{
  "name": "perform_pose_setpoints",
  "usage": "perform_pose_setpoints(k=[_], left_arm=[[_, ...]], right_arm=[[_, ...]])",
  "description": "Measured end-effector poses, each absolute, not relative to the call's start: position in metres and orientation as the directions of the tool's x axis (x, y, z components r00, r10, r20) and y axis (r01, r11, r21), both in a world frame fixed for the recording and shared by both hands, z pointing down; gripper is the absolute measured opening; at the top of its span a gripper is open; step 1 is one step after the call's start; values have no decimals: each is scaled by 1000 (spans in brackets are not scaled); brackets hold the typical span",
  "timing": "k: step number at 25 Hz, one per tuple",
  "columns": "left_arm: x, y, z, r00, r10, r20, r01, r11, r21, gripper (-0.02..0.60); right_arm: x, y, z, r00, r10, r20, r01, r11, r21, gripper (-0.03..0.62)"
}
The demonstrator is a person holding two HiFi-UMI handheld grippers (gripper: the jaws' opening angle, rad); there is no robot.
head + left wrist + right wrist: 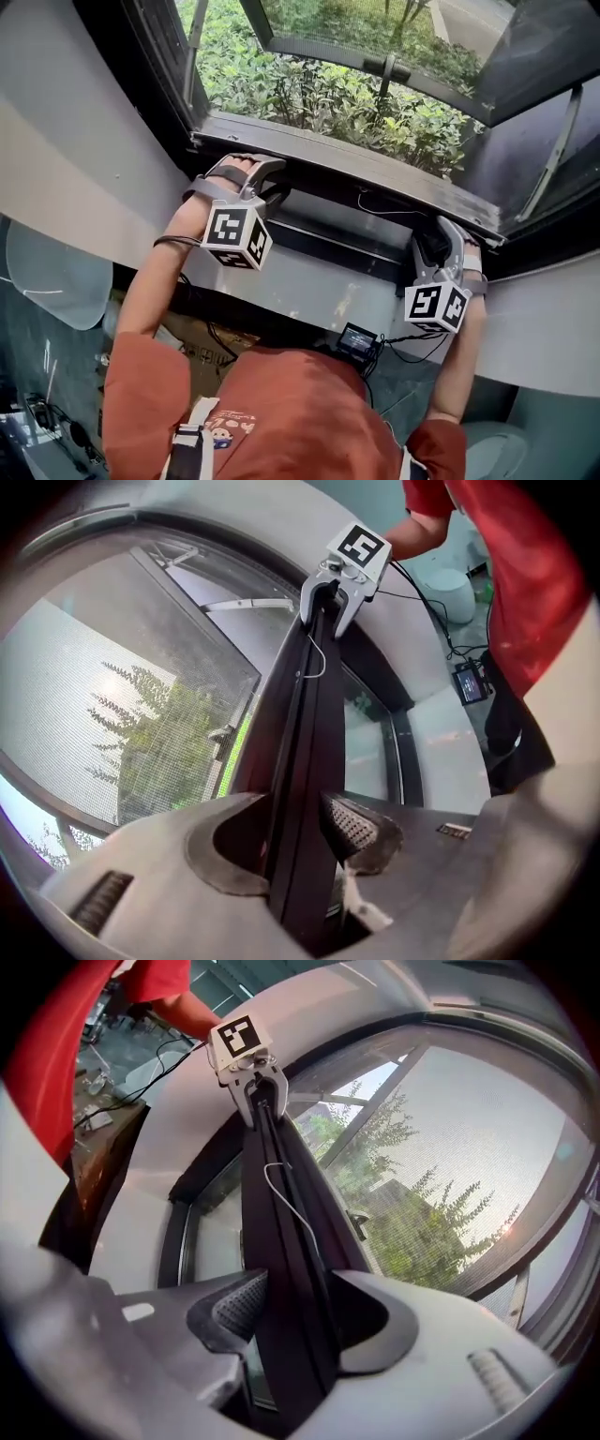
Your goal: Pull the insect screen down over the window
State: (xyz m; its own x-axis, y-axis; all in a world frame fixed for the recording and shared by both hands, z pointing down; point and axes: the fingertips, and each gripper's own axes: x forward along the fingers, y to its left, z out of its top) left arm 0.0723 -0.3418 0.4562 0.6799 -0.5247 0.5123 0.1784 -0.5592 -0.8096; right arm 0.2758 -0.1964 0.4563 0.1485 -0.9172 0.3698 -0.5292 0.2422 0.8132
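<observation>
We've got the screen bar (356,173) down at the bottom of the window frame (323,246), with the mesh (141,714) stretched above it. Our left hand-held gripper (258,171) is clenched on the bar's left end. Our right hand-held gripper (448,230) straddles the right end, released. A thin white cord (281,1194) trails along the bar. There are bushes (319,94) outside and a small display (358,339) below.

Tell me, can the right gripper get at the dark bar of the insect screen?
Probably yes: the bar runs between the right gripper's open jaws, with nothing else in the gap, so closing them should catch it.
</observation>
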Motion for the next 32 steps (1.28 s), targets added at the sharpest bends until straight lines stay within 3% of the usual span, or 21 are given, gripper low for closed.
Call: perform_pose_setpoints(k=[6,14,20,32], left_arm=[[71,-340,448,718,-526,456,107,-564,-819,167],[75,-316,438,801,-495,336,-70,-635,-769,167],[71,-299,441,840,-488,238,-238,-726,-645,167],[55,-272,466,820,-563,104,-491,-784,-379,164]], right_arm=[[275,-199,452,152,-925,347,-571,204,795,219],[270,-187,432,145,-965,218,-642,76,763,219],[260,-174,410,129,-987,97,-718,-26,696,219],[244,-144,423,92,-996,4,-858,-77,508,219]])
